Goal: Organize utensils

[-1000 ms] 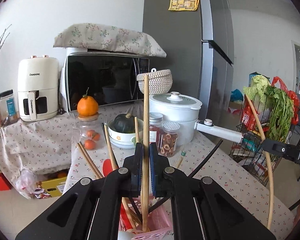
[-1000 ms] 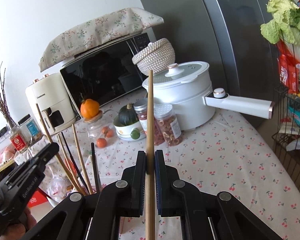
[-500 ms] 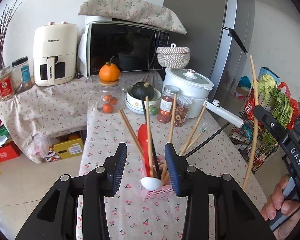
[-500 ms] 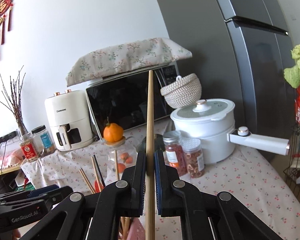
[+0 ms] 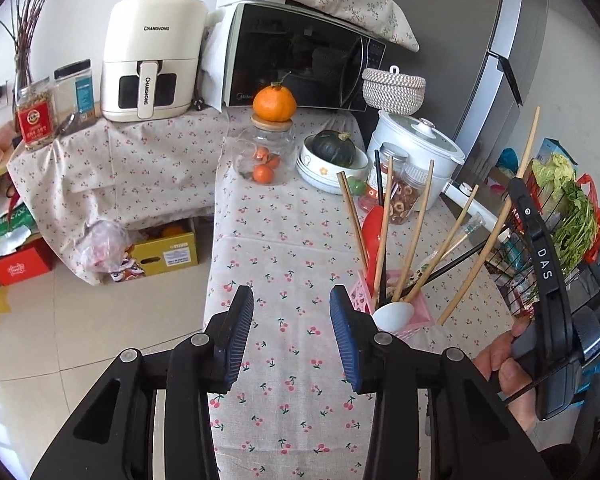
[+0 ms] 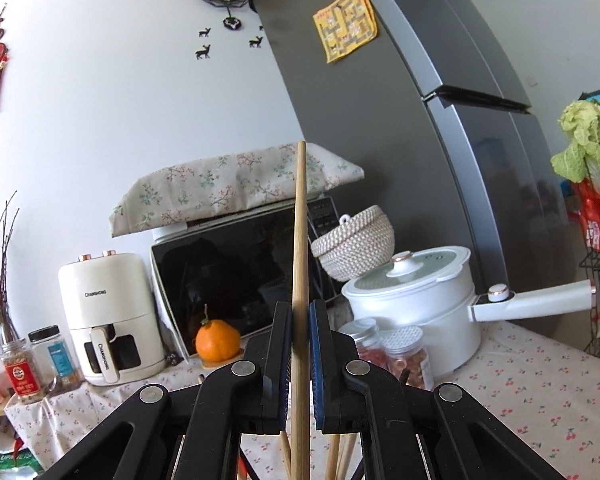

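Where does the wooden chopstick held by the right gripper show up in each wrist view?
Left wrist: wooden chopstick at far right, slanting over the pink utensil holder.
Right wrist: upright at centre, clamped in the right gripper.
Shared landmark: orange before the microwave.

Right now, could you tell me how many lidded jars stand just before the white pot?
2: a red-filled jar on the left, a ring-snack jar beside it on the right, before the white pot. None seems hidden.
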### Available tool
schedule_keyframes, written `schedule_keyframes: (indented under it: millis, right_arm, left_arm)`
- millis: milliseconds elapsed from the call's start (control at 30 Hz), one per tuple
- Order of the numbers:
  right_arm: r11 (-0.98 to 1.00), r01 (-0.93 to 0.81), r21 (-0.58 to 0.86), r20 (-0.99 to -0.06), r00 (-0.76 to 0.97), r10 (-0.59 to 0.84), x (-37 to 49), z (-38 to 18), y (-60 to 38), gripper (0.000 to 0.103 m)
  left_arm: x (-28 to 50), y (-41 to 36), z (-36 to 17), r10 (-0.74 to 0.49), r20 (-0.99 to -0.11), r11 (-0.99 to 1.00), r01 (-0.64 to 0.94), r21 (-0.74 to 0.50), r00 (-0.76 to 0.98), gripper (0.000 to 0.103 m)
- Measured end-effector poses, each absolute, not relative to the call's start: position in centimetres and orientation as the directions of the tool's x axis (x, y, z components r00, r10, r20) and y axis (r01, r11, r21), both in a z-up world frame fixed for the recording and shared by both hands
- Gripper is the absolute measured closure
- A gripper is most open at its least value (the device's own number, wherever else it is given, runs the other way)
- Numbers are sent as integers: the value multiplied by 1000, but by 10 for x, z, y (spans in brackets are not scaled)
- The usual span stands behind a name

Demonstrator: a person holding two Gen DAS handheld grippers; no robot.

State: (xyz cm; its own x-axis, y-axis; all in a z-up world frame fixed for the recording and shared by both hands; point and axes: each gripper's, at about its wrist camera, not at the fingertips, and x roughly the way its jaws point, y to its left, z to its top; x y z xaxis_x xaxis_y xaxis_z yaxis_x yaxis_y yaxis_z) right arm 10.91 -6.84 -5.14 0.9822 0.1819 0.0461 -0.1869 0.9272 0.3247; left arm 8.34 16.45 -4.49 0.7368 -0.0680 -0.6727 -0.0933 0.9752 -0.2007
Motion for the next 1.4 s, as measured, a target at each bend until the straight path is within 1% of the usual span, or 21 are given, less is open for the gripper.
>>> schedule_keyframes:
  millis: [200,333,467,500,567,600,667,700,733,767,867,967,1000,1033,1133,1200,1267,1300,1400]
  right_arm:
    - [953,-150,265,92,987,130,114,-68,-53,97]
    - [961,-141,239,78,989,126,115,-84,-47,96]
    - [951,-142,273,60,990,131,109,-87,-55,88]
    - [950,-141,278,54,990,132,108,-84,-59,86]
    - [948,-139,288,46,990,132,105,-74,-68,76]
    - [948,-137,289,42,991,130,104,-69,-73,73]
    - [949,-127,289,30,992,124,100,-56,-84,60]
    - [950,-123,286,21,992,122,97,-50,-90,57]
    - [953,-116,281,10,993,118,95,-44,-95,48]
    - [954,-114,278,-5,993,120,94,-38,-101,37]
    - [956,-101,274,-81,988,128,93,-24,-118,19]
    - [966,-66,250,-163,981,110,85,-13,-138,11]
    - [970,-57,237,-183,978,102,80,-11,-145,4]
    - [973,-55,224,-202,974,101,75,-9,-152,0]
    - [980,-39,197,-273,958,93,60,-5,-172,0]
    - [981,-22,191,-320,944,83,50,-4,-186,0]
    - [980,-3,201,-372,925,79,44,-4,-199,0]
    - [979,2,206,-399,913,82,41,-5,-204,0]
    - [979,15,202,-441,894,78,30,-9,-219,0]
  left_arm:
    - [86,164,-43,-79,-671,974,-88,-210,737,61]
    - [89,158,-45,-71,-676,978,-82,-191,733,61]
    - [91,153,-49,-57,-696,981,-88,-171,716,58]
    - [91,151,-49,-64,-698,981,-82,-174,713,56]
    - [90,146,-50,-73,-704,982,-71,-173,706,52]
    - [90,143,-49,-77,-706,983,-63,-170,704,50]
    - [88,135,-49,-76,-710,986,-52,-158,700,43]
    - [88,132,-49,-69,-715,987,-58,-152,696,38]
    - [87,129,-49,-69,-719,986,-63,-155,692,33]
    - [86,127,-49,-78,-721,984,-64,-167,688,32]
    - [82,118,-50,-112,-733,976,-66,-209,671,24]
    - [73,103,-48,-121,-739,975,-60,-213,663,20]
    - [70,97,-47,-117,-738,977,-57,-206,664,18]
    - [66,91,-45,-110,-738,979,-55,-196,666,16]
    - [53,72,-42,-71,-732,988,-56,-147,678,12]
    - [45,60,-41,-8,-731,992,-89,-94,683,11]
    - [38,52,-42,27,-722,991,-113,-71,691,8]
    - [34,49,-44,40,-724,991,-121,-60,688,6]
    - [26,36,-47,73,-729,992,-127,-19,680,4]
